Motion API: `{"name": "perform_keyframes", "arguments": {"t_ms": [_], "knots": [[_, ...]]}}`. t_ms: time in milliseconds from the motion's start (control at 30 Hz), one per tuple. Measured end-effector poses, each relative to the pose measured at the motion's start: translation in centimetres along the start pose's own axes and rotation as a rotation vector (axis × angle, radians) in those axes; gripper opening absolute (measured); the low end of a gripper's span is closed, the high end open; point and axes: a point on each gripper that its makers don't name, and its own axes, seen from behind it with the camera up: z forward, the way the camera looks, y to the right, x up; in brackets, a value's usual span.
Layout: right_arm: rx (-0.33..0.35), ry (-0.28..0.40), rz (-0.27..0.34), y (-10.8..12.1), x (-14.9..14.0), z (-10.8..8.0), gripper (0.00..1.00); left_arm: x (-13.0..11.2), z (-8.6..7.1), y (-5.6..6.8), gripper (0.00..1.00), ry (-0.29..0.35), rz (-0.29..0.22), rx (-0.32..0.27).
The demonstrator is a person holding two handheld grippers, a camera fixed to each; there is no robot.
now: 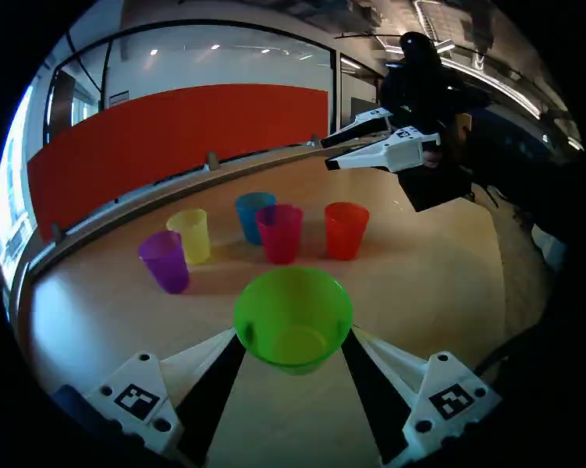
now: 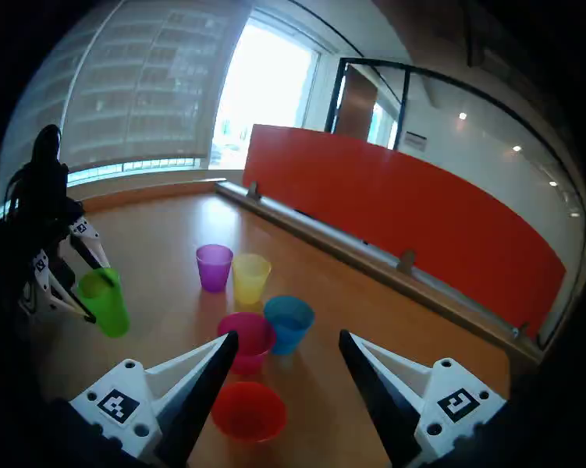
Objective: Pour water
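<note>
The left gripper [image 1: 293,335] pinches the green plastic cup [image 1: 293,312] by its side walls, one finger on each flank below the rim, over the wooden table [image 1: 417,281] and well apart from the other cups; whether it carries water I cannot tell. The right gripper [image 2: 288,337] has its fingers spread with nothing between them, poised above the red cup [image 2: 248,411], with the pink cup [image 2: 247,331], blue cup [image 2: 289,316], yellow cup [image 2: 250,278] and purple cup [image 2: 214,267] clustered beyond. The green cup looks thin and translucent, so probably light, smooth and a little springy. A hard squeeze would likely buckle its wall and a weak one let the taper slip, so mid-wall seems the safest hold. No brand or wording shows on any cup; the grippers bear only square black-and-white markers [image 1: 136,400]
</note>
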Motion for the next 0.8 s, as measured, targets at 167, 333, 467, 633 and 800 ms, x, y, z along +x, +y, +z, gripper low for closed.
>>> {"name": "perform_keyframes", "arguments": {"t_ms": [167,333,467,633,800], "knots": [[0.054,-0.071,0.009,0.4,0.0,2.1,1.00,-1.2,-1.1,-0.9,0.83,-0.010,-0.012,0.031],[0.088,-0.129,0.010,1.0,0.4,4.4,1.00,-1.5,-1.7,-1.4,0.83,-0.008,-0.020,0.043],[0.114,-0.196,-0.012,1.2,0.1,6.1,1.00,-1.6,-2.0,-1.7,0.83,-0.007,-0.025,0.046],[0.132,-0.273,-0.031,1.2,-0.4,8.2,1.00,-1.9,-2.0,-2.0,0.83,-0.011,-0.028,0.051],[0.145,-0.313,-0.030,1.0,-0.5,10.0,1.00,-1.9,-1.9,-2.1,0.83,-0.011,-0.029,0.049]]}}
